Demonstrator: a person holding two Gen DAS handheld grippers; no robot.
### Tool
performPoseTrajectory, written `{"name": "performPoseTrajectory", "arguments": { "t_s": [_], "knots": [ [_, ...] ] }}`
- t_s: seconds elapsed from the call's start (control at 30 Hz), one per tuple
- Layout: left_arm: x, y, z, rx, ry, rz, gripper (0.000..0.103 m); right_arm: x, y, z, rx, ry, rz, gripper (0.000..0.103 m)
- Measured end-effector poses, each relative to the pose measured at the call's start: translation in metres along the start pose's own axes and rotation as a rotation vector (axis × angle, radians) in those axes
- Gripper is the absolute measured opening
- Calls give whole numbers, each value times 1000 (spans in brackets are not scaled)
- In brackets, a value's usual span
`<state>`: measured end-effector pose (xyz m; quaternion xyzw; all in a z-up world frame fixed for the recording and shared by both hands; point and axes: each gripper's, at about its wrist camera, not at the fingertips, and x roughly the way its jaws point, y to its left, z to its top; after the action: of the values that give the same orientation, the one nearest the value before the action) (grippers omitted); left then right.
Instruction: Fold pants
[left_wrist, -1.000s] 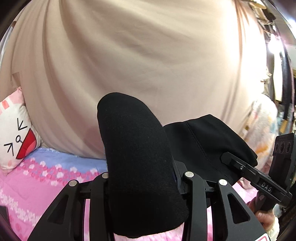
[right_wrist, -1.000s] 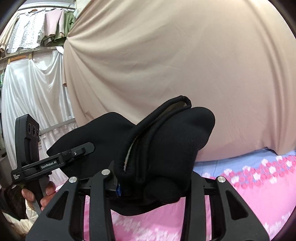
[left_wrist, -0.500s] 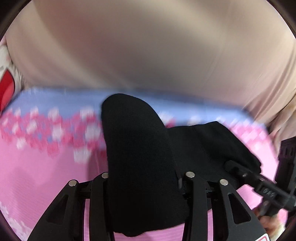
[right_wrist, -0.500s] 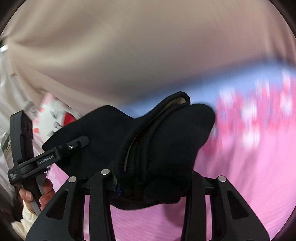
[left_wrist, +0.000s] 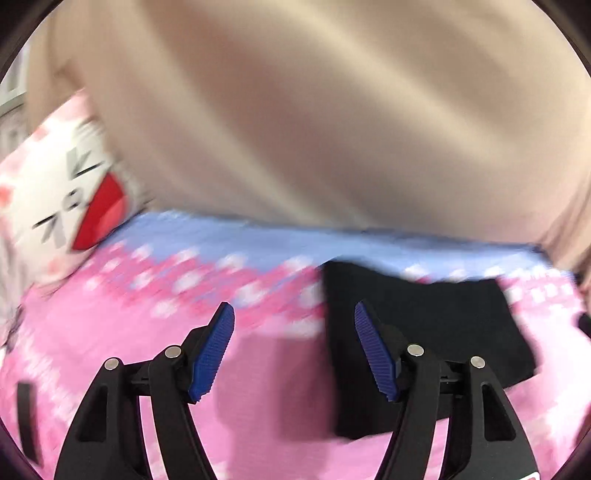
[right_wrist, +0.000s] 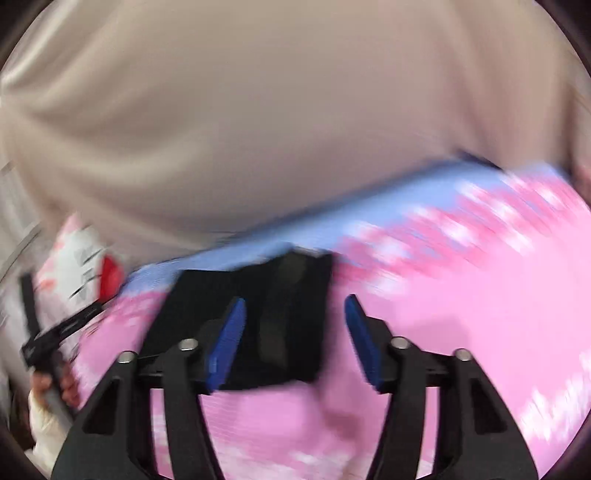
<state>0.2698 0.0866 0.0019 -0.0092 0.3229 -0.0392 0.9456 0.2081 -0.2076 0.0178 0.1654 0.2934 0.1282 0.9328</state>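
Folded black pants (left_wrist: 424, 332) flat on pink bedspread (left_wrist: 110, 332), beneath both wide-spread, empty grippers (left_wrist: 293, 350) (right_wrist: 291, 339).

- big beige curtain (left_wrist: 314, 110) fills pretty much the whole upper half in both wrist views, hanging in soft folds
- below it there's a bed cover (left_wrist: 110, 332), mostly pink with little white flower shapes, and a light blue band along the far edge right under the curtain
- a white cushion (left_wrist: 62, 206) with a cartoon face and a red mouth sits at the left end, touching the curtain
- everything's motion-blurred, so finer detail is hard to make out
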Motion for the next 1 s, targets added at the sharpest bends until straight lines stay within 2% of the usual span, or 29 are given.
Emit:
{"name": "performPoseTrajectory", "arguments": {
  "t_s": [0.07,0.13,0.2,0.23,0.27,0.3,0.33,0.37,0.43,0.47,0.53,0.57,0.6,0.63,0.7,0.73,0.8,0.83,0.87,0.9,0.97,1.0],
  "knots": [
    [25,-24,12,-30,49,-46,71,56,39,14,-59,87,71,46],
    [63,-43,12,-36,136,-28,71,108,48,18,-56,163,80,42],
    [97,-55,0,-24,207,12,71,161,28,11,-50,238,-17,40],
    [106,-58,-6,-24,229,42,71,178,10,6,-50,253,-108,18],
    [117,-58,-14,-22,244,67,72,184,-18,0,-7,232,-124,0],
    [126,-56,-24,-8,231,82,79,176,-41,-3,83,191,-39,0],
    [131,-52,-31,5,214,87,86,169,-67,-6,228,182,36,0],
    [133,-49,-38,11,190,106,92,164,-74,-6,276,187,7,0],
    [135,-47,-42,-7,165,109,93,156,-58,-2,214,201,-36,0],
    [137,-47,-40,-7,165,115,93,148,-41,0,157,192,-43,3],
    [137,-49,-37,-4,164,118,93,136,-18,-3,45,159,-28,1],
    [139,-49,-38,-4,163,120,93,139,-15,-6,-3,162,-80,1],
    [140,-48,-38,-4,164,118,93,152,-28,-13,-49,199,-185,0],
    [136,-49,-38,-3,168,108,93,150,-42,-17,22,182,-137,0],
    [124,-50,-36,17,173,110,92,129,-42,-15,112,177,-120,0],
    [115,-49,-37,29,162,111,91,109,-27,-17,78,140,-102,6],
    [85,-52,-41,73,102,120,90,79,-6,-30,0,90,-67,6],
    [75,-53,-44,90,81,128,90,71,1,-40,-27,95,-71,6],
    [68,-55,-47,102,67,135,90,73,0,-53,-48,135,-92,6],
    [60,-58,-52,114,55,140,90,82,-9,-65,-51,182,-130,3],
    [53,-64,-59,130,63,125,90,73,-33,-79,20,163,-104,0],
    [51,-67,-63,141,78,111,90,68,-32,-77,54,167,-119,0]
  ]
}}
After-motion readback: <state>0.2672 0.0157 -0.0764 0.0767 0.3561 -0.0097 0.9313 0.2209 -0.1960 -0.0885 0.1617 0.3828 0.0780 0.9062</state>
